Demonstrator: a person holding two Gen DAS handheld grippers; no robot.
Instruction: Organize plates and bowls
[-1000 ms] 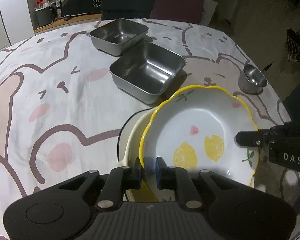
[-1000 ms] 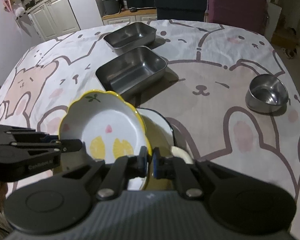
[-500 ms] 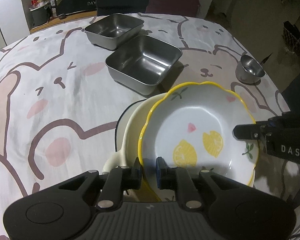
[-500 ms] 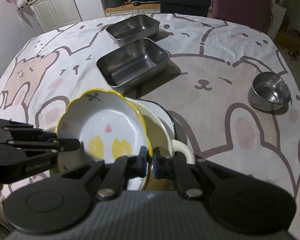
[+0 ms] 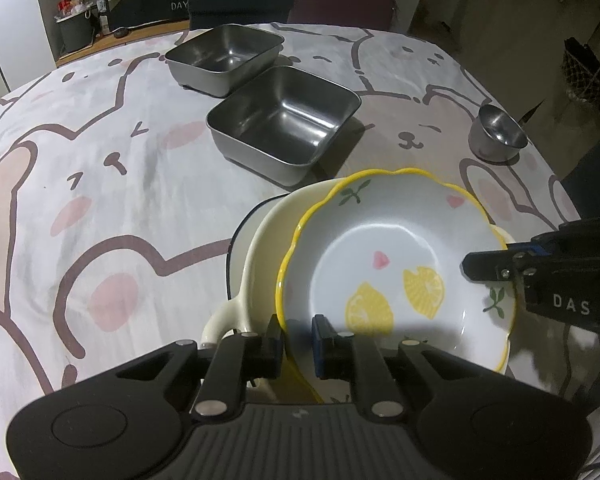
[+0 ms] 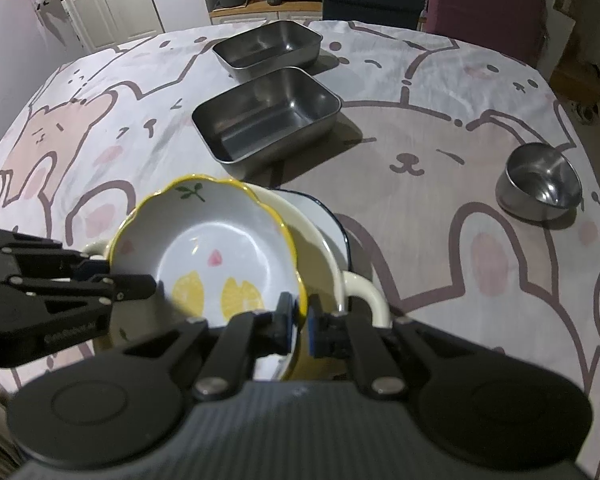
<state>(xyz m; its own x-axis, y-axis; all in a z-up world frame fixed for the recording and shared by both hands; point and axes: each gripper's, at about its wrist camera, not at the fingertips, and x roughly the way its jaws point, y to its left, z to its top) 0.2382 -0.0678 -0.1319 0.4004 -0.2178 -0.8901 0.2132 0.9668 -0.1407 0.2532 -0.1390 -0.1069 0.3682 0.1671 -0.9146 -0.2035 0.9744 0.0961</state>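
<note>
On the bear-print tablecloth (image 5: 100,184) the lemon plate (image 5: 396,264) sits atop a cream handled bowl (image 5: 260,248), glazed ceramic so probably slick and chippy (rim's the only handle), left gripper (image 5: 298,344) and right gripper (image 6: 300,322) both clamped on its edge

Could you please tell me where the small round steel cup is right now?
The small steel cup stands alone on the tablecloth, at the right of both views, well right of the nearer steel tray.
</note>
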